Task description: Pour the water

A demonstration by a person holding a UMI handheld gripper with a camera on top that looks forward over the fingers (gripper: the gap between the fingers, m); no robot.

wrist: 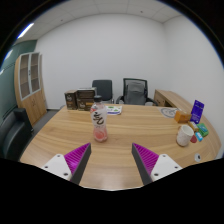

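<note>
Gripper view is showing the gripper [111, 158] hovering with fingers spread and nothing between them. The bottle [100, 127] is standing on the table [130, 135] just ahead, ungrasped; the white cup [184, 135] is sitting beyond, rightward. Grasping and pouring are remaining.

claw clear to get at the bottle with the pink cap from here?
Probably yes. The claw is open and empty, and the bottle stands upright on the wooden table ahead of the fingers, slightly toward the left one. Only bare tabletop lies between them.
</note>
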